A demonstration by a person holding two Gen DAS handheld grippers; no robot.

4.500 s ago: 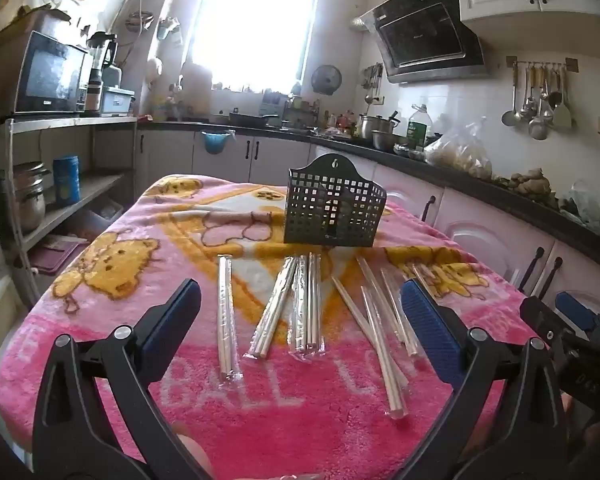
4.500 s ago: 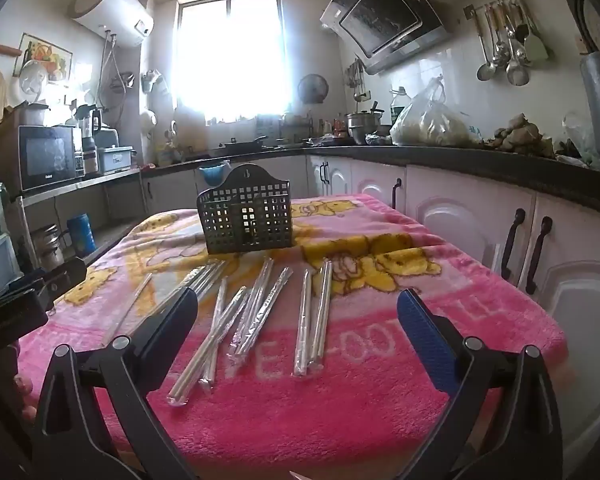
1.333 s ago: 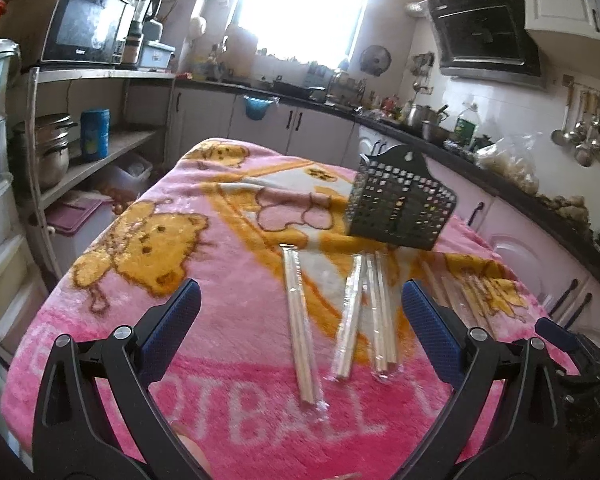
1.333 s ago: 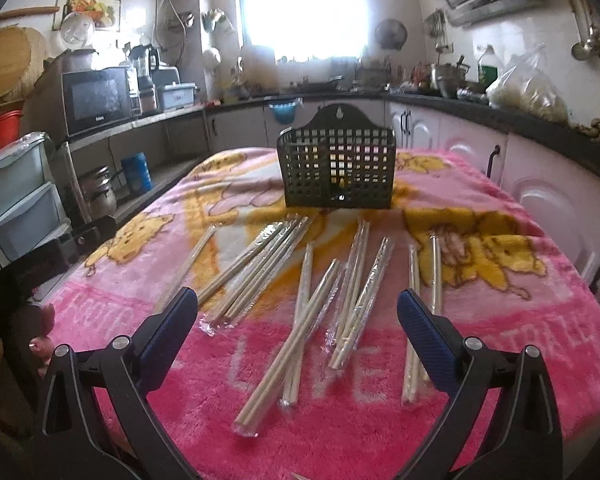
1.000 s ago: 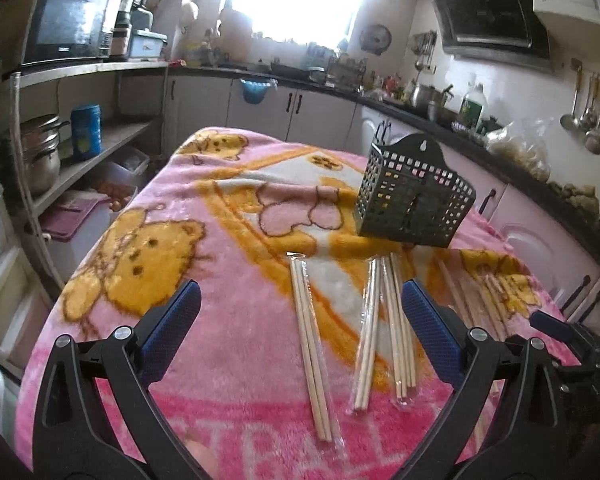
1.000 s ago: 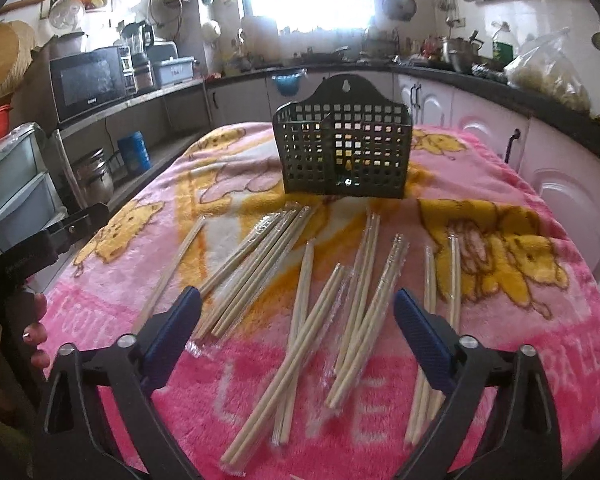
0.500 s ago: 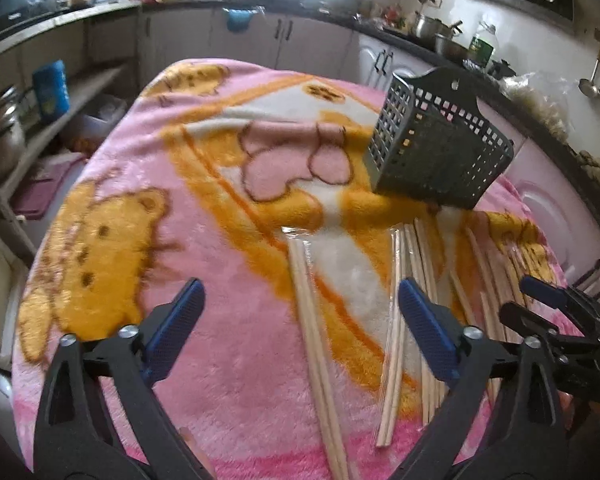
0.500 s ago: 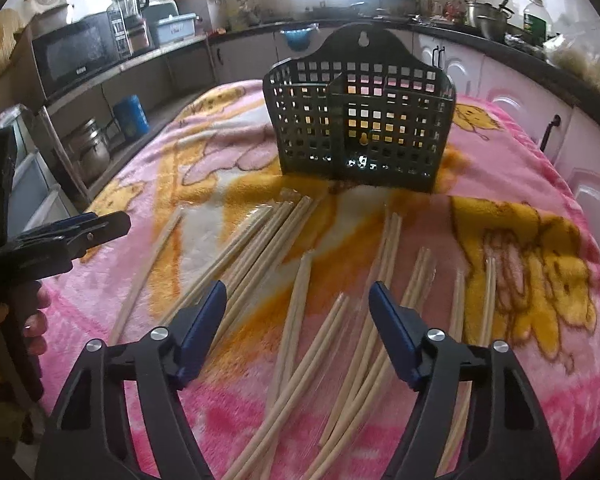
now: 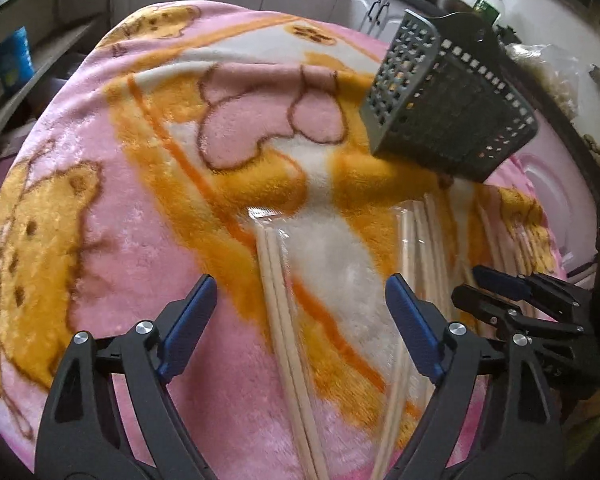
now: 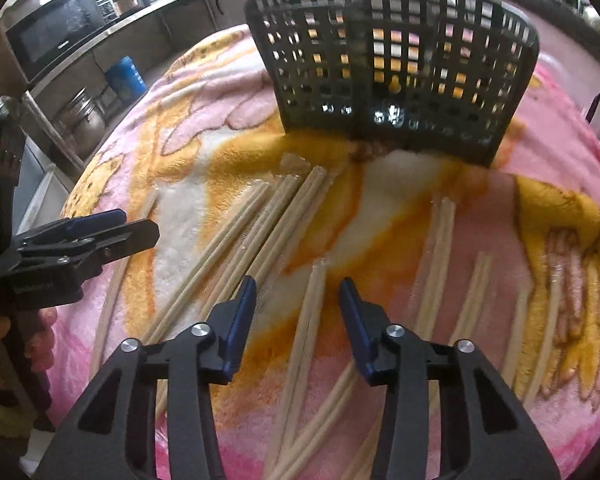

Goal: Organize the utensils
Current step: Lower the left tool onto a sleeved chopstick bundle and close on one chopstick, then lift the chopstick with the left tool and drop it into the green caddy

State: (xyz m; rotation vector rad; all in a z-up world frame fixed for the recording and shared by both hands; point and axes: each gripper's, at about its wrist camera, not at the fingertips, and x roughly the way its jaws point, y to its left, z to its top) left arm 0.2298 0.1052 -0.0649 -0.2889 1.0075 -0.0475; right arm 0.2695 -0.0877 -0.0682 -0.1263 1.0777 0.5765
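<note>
Both grippers spread, grasping nothing: left gripper [image 9: 300, 308] straddles wrapped chopsticks [image 9: 278, 280]; right gripper [image 10: 298, 306] over another pair [image 10: 314, 292]. Basket [image 10: 396, 68] beyond. Risk: slick wrapper slips, blanket [image 9: 120, 184] snags.

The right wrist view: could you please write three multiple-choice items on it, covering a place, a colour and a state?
1. Where is the basket?
A. Beyond the chopsticks
B. On the floor
C. In a gripper

2. What colour are the right gripper pads?
A. Red
B. Blue
C. White

3. What state is the right gripper in?
A. Shut on a spoon
B. Shut on the basket
C. Open, astride a chopstick pair

Key: 1 A, it stands on the blanket past them; 2 B, blue pads show; 3 C, a gap shows between the pads.
</note>
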